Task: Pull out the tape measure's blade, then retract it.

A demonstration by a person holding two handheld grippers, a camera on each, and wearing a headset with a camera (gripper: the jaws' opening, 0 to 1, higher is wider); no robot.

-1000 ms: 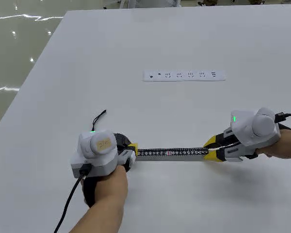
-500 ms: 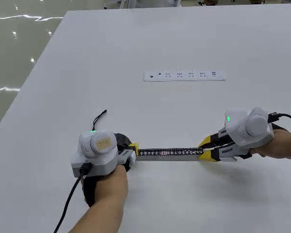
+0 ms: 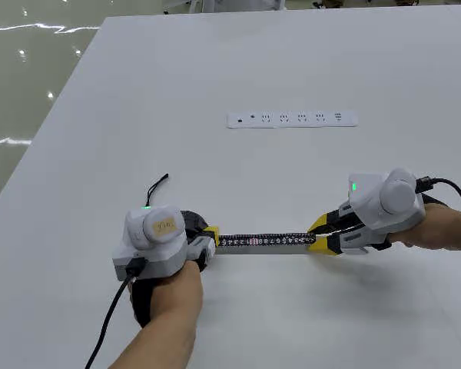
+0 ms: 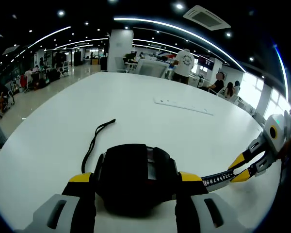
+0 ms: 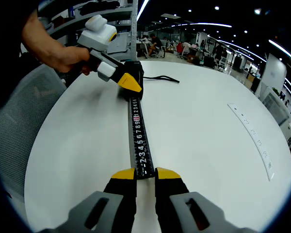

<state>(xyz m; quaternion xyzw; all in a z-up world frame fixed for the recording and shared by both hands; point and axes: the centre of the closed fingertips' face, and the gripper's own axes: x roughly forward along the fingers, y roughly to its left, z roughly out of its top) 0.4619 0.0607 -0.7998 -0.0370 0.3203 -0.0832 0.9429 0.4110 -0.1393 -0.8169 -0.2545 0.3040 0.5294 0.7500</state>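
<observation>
The black tape measure case (image 4: pixel 135 174) sits on the white table (image 3: pixel 238 69), with my left gripper (image 4: pixel 135 178) shut on its sides. In the head view the case (image 3: pixel 192 227) is mostly hidden behind the left gripper (image 3: pixel 207 238). The blade (image 3: pixel 265 242), dark with white numbers, runs flat to the right across the table. My right gripper (image 3: pixel 315 234) is shut on the blade's end. In the right gripper view the blade (image 5: pixel 138 141) stretches from the yellow-tipped right gripper (image 5: pixel 144 174) to the case (image 5: pixel 134 80). A black wrist strap (image 3: pixel 157 187) trails from the case.
A white power strip (image 3: pixel 292 119) lies farther back on the table. The table's left edge runs diagonally beside a shiny floor (image 3: pixel 23 77). A cable (image 3: pixel 111 319) hangs from the left gripper. People stand far off in the left gripper view.
My right gripper has moved left toward the case with the blade's end in it, so less blade is out. The left gripper and case have stayed put.
</observation>
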